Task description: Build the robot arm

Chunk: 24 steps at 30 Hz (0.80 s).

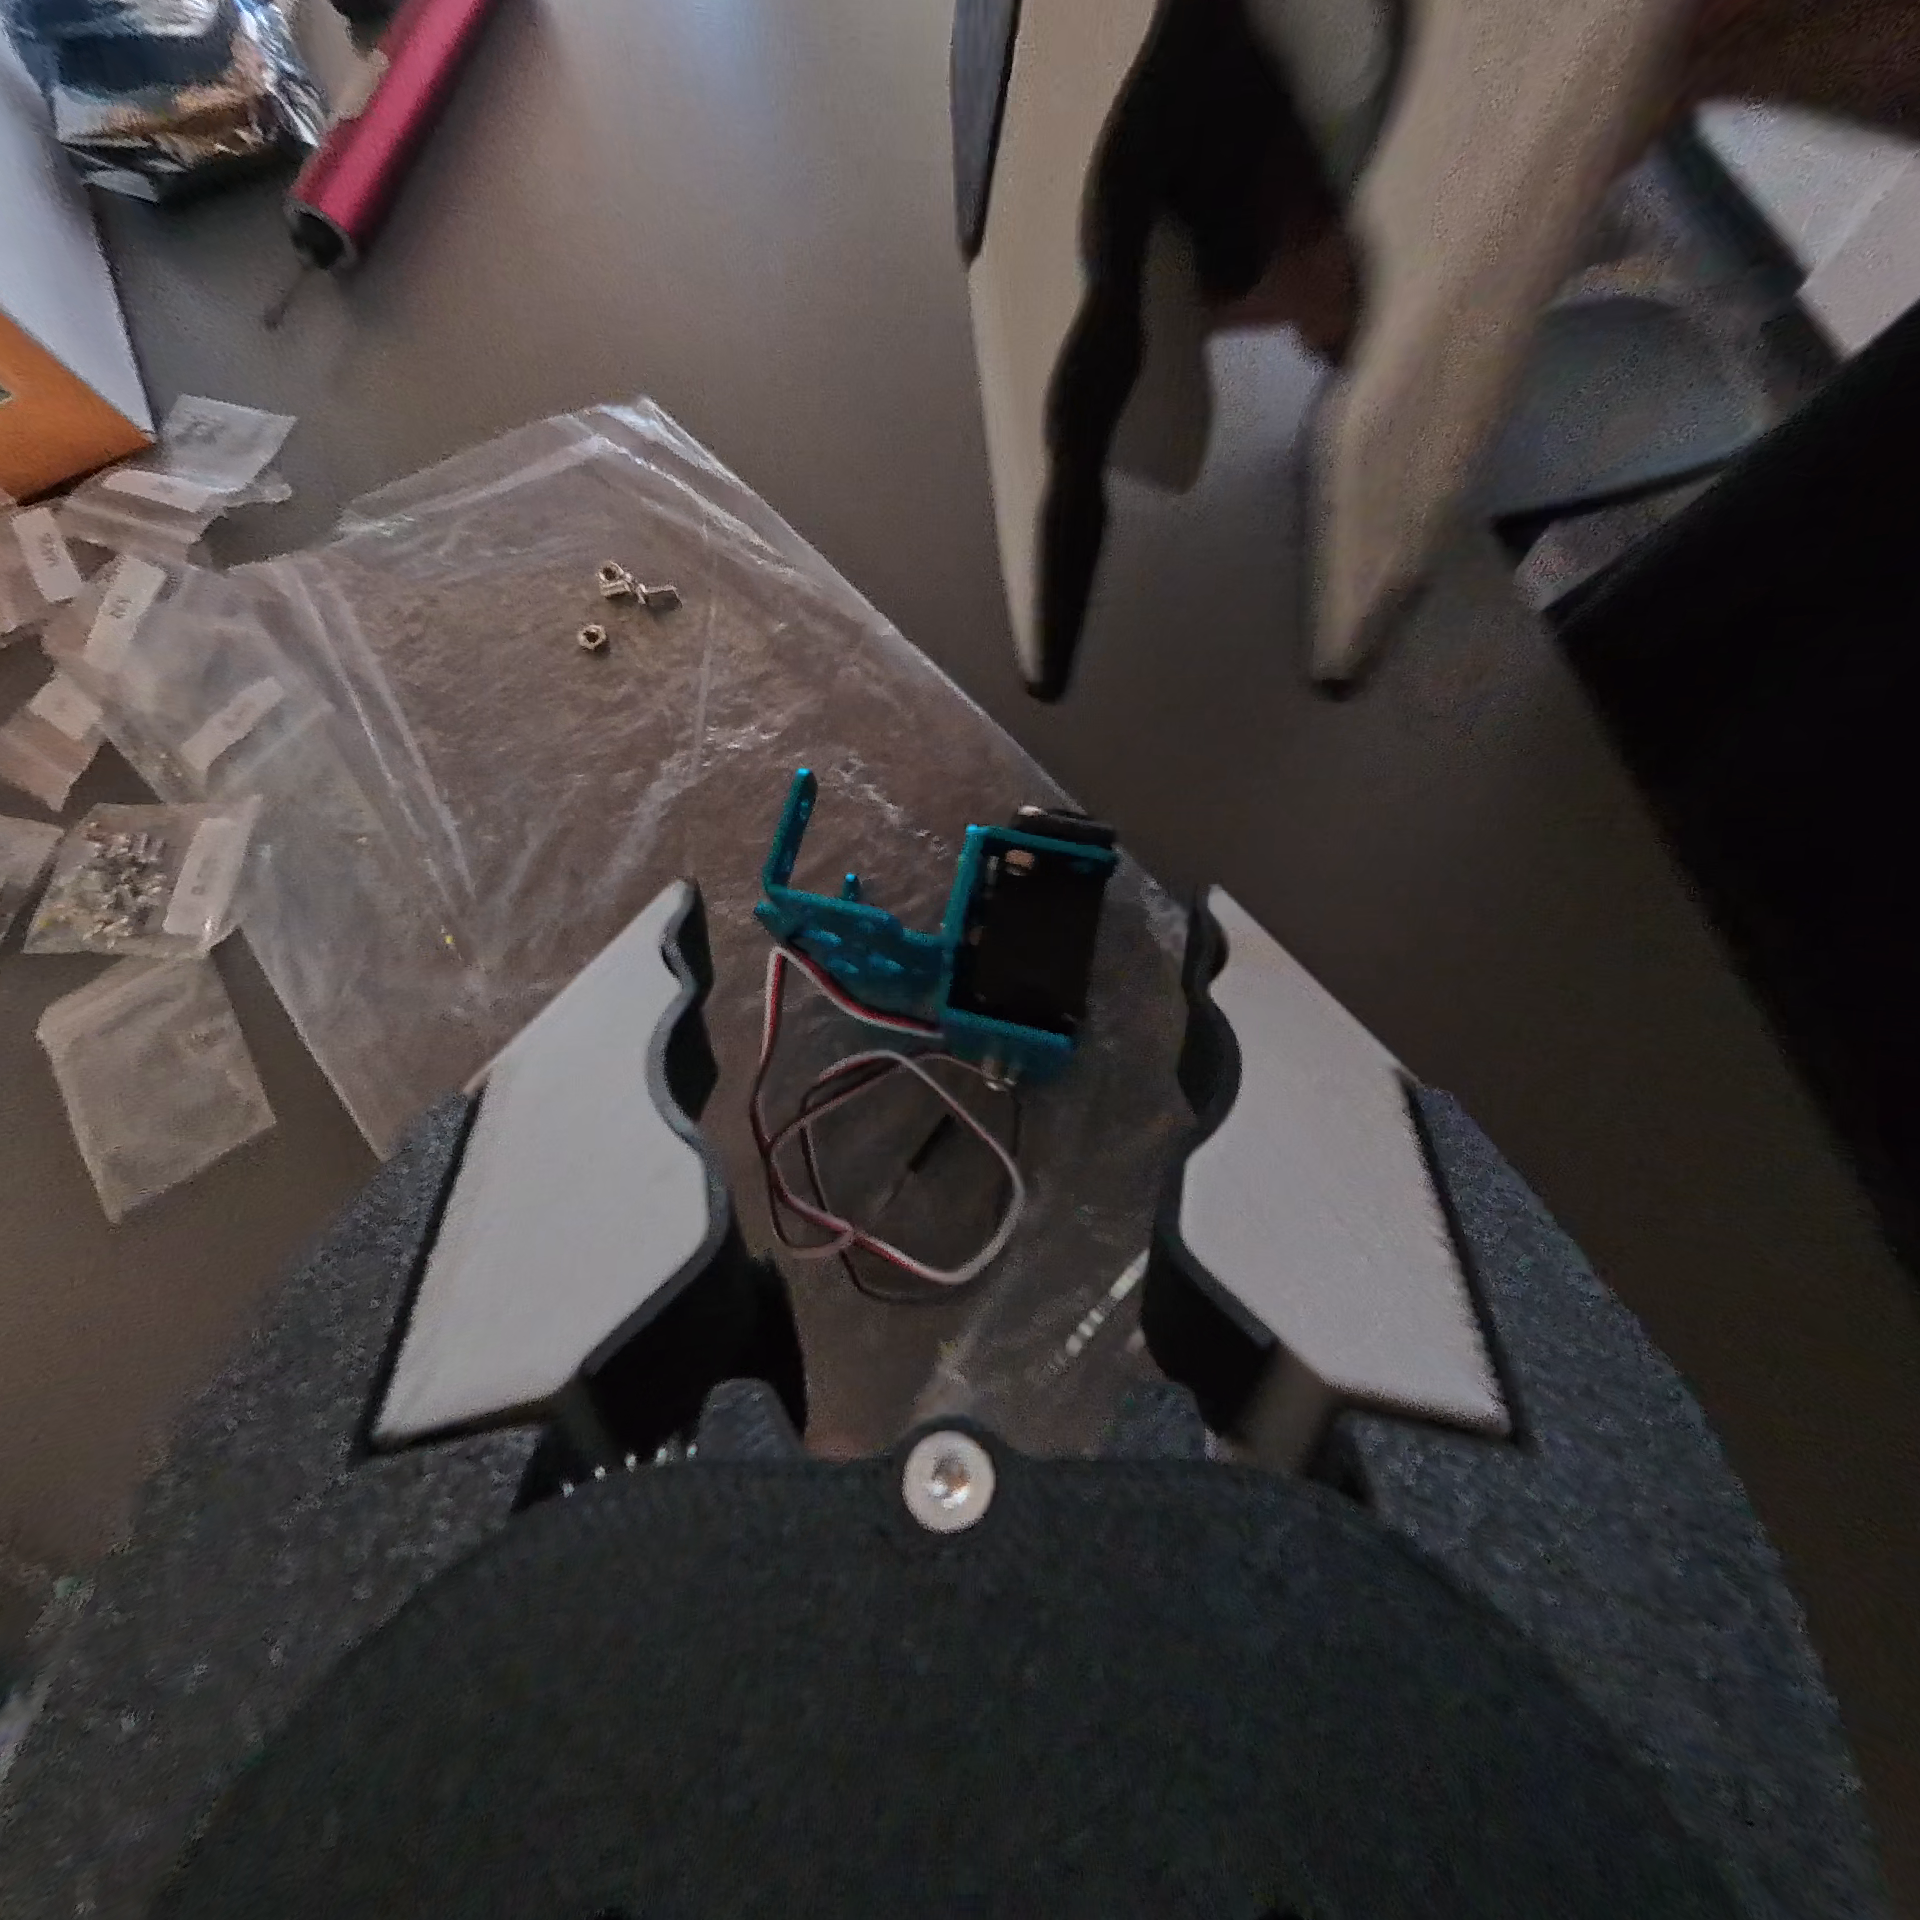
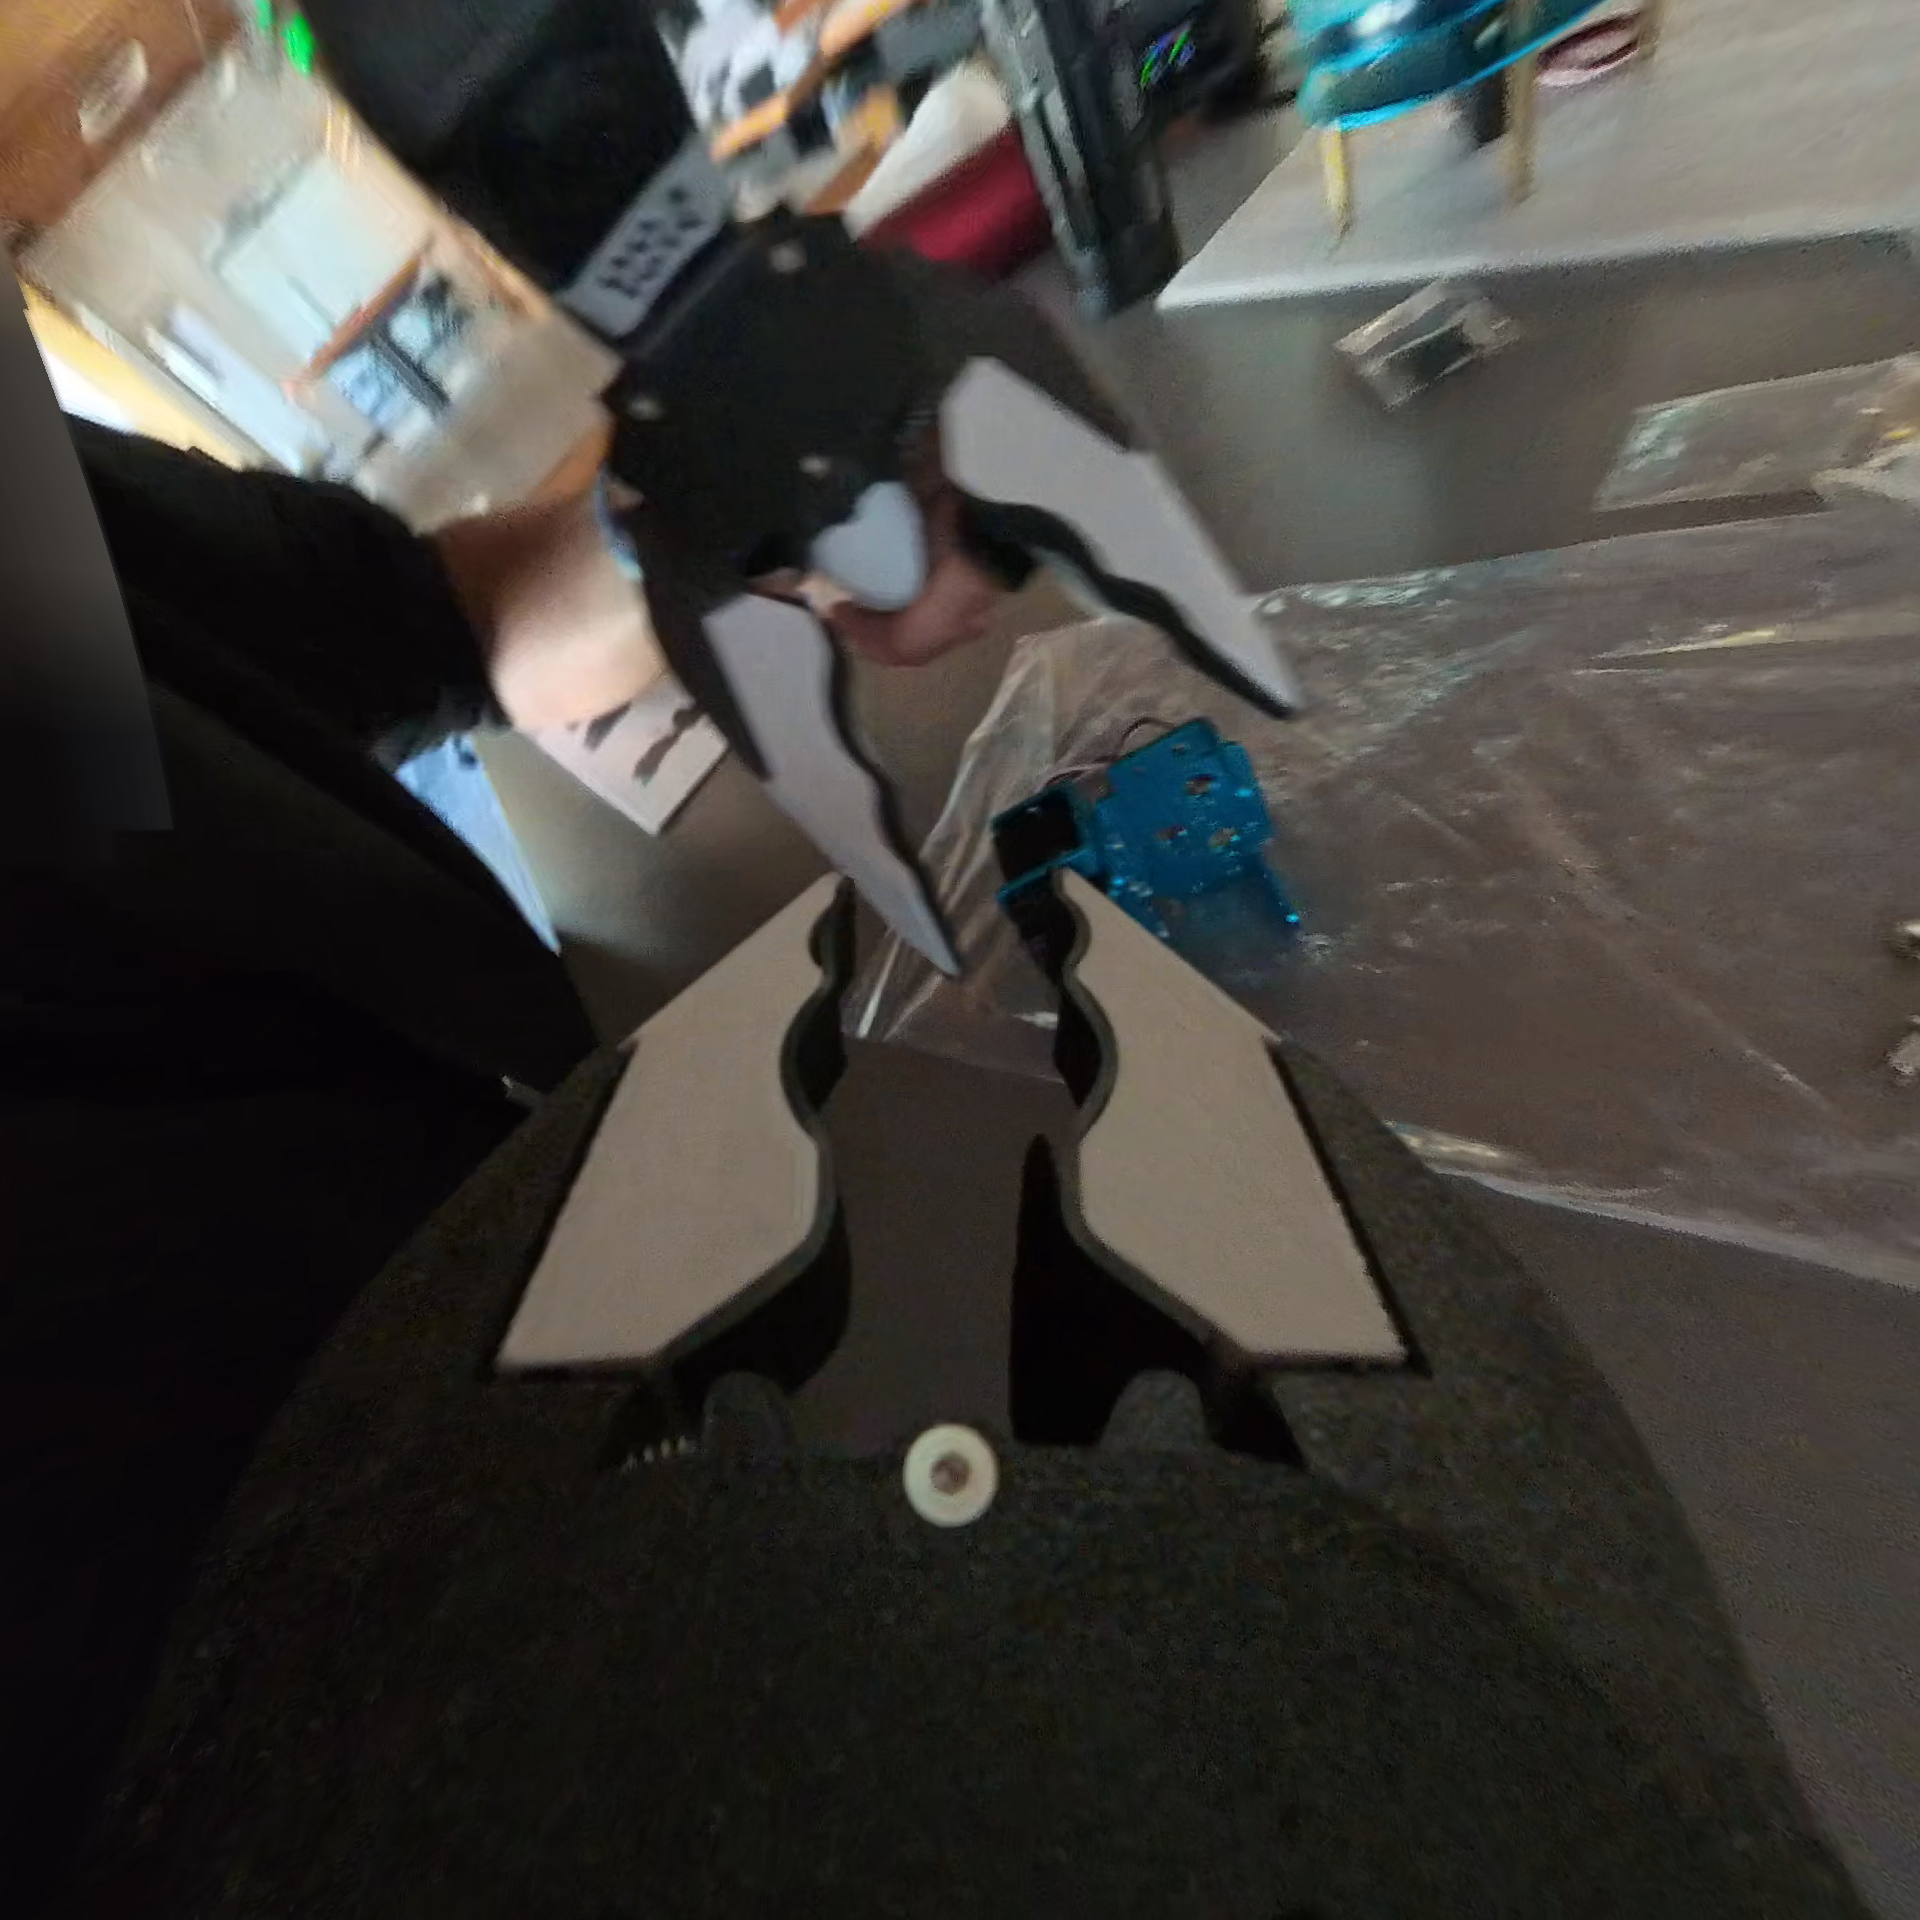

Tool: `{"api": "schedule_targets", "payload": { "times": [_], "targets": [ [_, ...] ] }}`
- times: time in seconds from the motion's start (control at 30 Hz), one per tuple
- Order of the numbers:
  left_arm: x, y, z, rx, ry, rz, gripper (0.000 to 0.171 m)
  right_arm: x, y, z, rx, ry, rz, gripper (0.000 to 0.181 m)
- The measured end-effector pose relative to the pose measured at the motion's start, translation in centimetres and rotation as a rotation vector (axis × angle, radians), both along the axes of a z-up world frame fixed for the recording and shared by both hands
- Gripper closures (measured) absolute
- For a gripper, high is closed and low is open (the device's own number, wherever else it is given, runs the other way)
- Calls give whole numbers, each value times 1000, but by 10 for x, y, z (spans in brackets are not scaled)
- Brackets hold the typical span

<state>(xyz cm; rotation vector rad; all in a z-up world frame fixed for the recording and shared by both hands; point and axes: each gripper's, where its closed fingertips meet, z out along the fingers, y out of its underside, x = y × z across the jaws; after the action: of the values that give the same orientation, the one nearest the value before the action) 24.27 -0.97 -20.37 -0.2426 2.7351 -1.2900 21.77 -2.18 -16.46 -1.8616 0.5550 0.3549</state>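
Your left gripper (image 1: 943, 904) has its fingers spread wide and holding nothing, hovering right over the blue bracket (image 1: 883, 935) with the black servo (image 1: 1029, 935) bolted in — the piece sits between the fingertips but isn't touched. I'd say keep the fingers square to the servo body and clear of the looped wires (image 1: 894, 1174) just below it. Your right gripper (image 2: 951, 904) is open too, narrower, empty, just beside the same bracket. It all rests on a clear plastic bag (image 1: 499, 644) on the tabletop (image 1: 727, 260). Farther out — a few loose nuts (image 1: 613, 608) on the bag, small parts baggies (image 1: 135, 883) at left.
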Motion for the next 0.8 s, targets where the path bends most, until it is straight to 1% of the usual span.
{"api": "schedule_targets", "payload": {
  "times": [0.03, 0.1, 0.17, 0.2, 0.27, 0.33, 0.37, 0.4, 0.43, 0.5, 0.57, 0.6, 0.67, 0.7, 0.73, 0.8],
  "targets": [
    [-4, 6, 11, -36, 20, 30, 86, 4, -3, -3, 6, -7, -24, 150],
    [-10, 14, 29, -132, 68, 100, 111, 9, -8, -13, -62, -53, -44, 152],
    [-17, 14, 37, -207, 118, 167, 124, 8, -8, -21, -120, -89, -25, 157],
    [-20, 11, 35, -217, 128, 197, 126, 7, -6, -22, -122, -94, -12, 159],
    [-25, 4, 23, -183, 107, 250, 128, 9, -4, -21, -129, -118, 8, 171],
    [-23, 2, 15, -149, 68, 350, 128, 19, -8, -19, -168, -236, 31, 169],
    [-22, 2, 17, -163, 60, 410, 127, 29, -11, -15, -189, -319, 45, 166],
    [-21, 2, 20, -184, 56, 481, 127, 36, -12, -9, -195, -391, 85, 163],
    [-17, 5, 21, -197, 43, 569, 127, 40, -11, -6, -188, -439, 156, 158],
    [-14, 9, 21, -197, -4, 718, 125, 49, -10, -14, -191, -488, 317, 152],
    [-13, 8, 20, -203, -28, 842, 126, 55, -6, -29, -164, -453, 490, 146],
    [-14, 5, 19, -214, -22, 890, 130, 55, -3, -32, -129, -397, 562, 147],
    [-13, 3, 13, -209, -28, 977, 141, 48, 2, -31, -65, -222, 700, 153],
    [-12, 2, 11, -196, -45, 1004, 142, 48, 5, -28, -47, -168, 726, 153],
    [-12, 1, 10, -176, -65, 1027, 146, 50, 9, -25, -27, -156, 732, 155],
    [-9, -1, 9, -133, -110, 1061, 151, 55, 16, -31, -63, -201, 729, 163]
  ]
}}
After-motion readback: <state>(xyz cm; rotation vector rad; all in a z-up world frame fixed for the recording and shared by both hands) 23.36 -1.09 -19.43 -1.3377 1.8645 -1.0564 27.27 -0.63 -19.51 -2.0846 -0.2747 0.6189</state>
